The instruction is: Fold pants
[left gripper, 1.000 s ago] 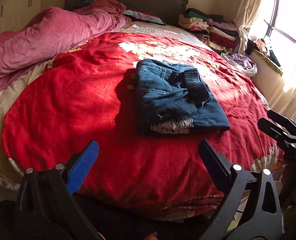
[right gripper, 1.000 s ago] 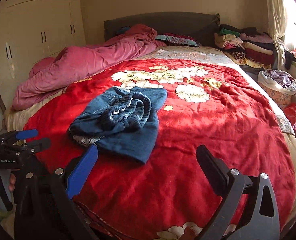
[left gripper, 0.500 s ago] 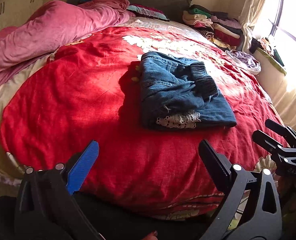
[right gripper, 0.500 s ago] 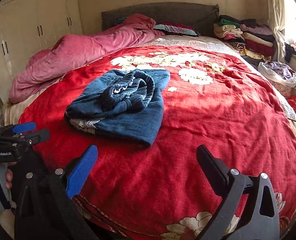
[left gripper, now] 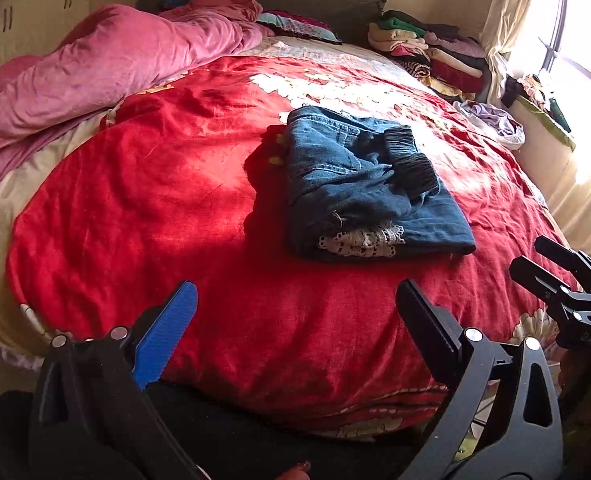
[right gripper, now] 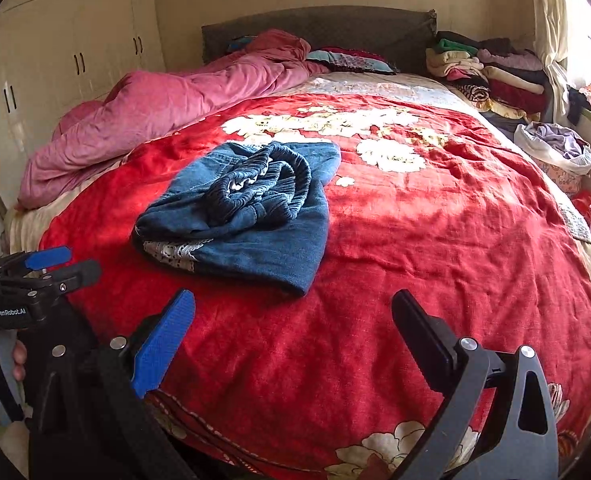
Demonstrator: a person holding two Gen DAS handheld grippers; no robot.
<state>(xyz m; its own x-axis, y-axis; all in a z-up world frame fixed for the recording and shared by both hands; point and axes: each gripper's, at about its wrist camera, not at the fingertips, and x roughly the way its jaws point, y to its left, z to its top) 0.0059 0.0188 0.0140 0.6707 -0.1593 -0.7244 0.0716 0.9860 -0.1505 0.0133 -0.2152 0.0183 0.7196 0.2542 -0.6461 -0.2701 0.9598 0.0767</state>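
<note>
Both tongs spread and empty: from the left tongs (left gripper: 295,320) the pants (left gripper: 369,184) lie up-frame right of centre; from the right tongs (right gripper: 293,320), up-frame left.

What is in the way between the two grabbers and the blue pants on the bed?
Nothing visible. Only bare red blanket lies between the pants and the left gripper or the right gripper. Both have their jaws wide apart and hold nothing.

Right gripper (right gripper: 293,320) jaws spread wide, empty, above red blanket (right gripper: 435,248); folded blue pants (right gripper: 255,216) lie ahead-left of jaws, left gripper (right gripper: 61,264) far left.
</note>
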